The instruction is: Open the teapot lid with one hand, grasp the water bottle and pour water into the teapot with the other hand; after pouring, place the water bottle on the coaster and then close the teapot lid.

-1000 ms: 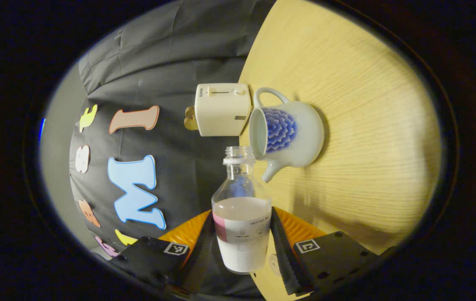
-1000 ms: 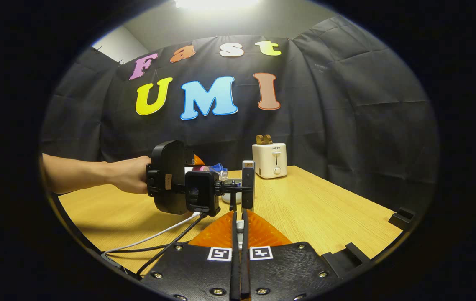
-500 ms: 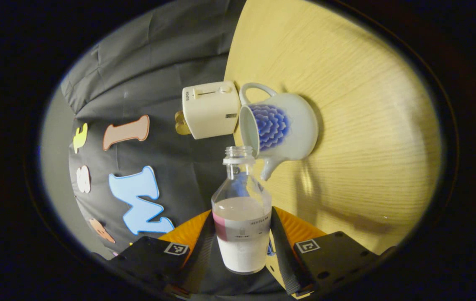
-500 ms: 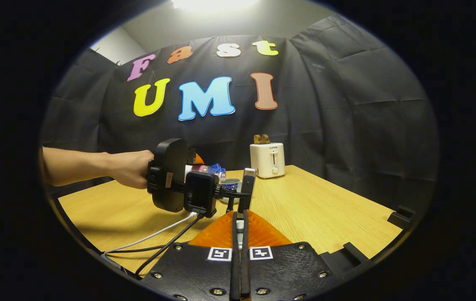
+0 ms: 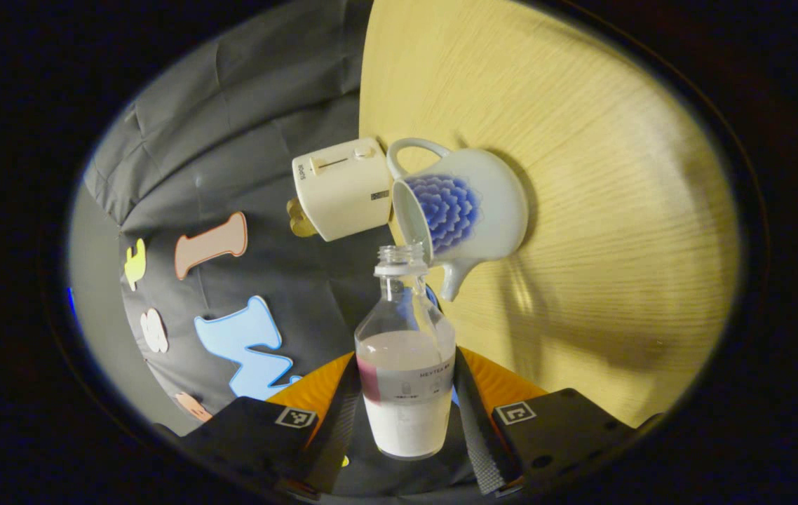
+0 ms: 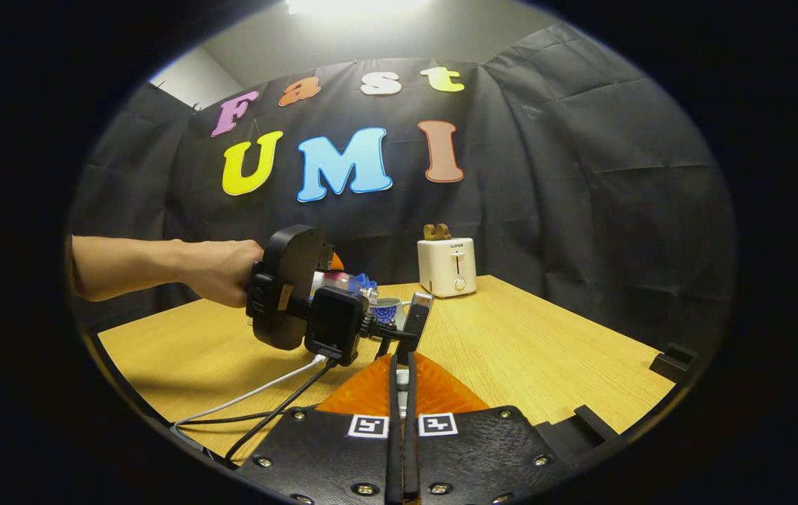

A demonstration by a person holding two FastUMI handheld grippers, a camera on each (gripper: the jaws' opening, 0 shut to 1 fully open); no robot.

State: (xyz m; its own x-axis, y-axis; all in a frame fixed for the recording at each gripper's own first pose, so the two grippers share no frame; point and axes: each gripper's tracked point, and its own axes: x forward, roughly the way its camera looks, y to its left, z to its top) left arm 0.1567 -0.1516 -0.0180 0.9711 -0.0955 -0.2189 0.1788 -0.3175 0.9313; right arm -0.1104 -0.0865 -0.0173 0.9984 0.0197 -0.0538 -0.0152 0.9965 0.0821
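In the left gripper view, the left gripper (image 5: 407,410) clamps a water bottle (image 5: 406,365) by its labelled body, both fingers pressed against it. The bottle is tipped on its side, open neck level with the mouth of a white-and-blue teapot (image 5: 465,210) standing lidless on the wooden table (image 5: 616,231), beside a cream toaster (image 5: 339,188). The bottle looks about half full; whether water is crossing into the pot cannot be made out.

In the right gripper view, a hand (image 6: 220,270) steers that left gripper (image 6: 364,287) over the teapot (image 6: 388,308). In the foreground the right gripper (image 6: 402,421) has its fingers drawn nearly together on something pale and thin, probably the lid, though I cannot tell.

Lid off and bottle grasped, the pour appears under way. Setting the bottle on its coaster and closing the pot remain.
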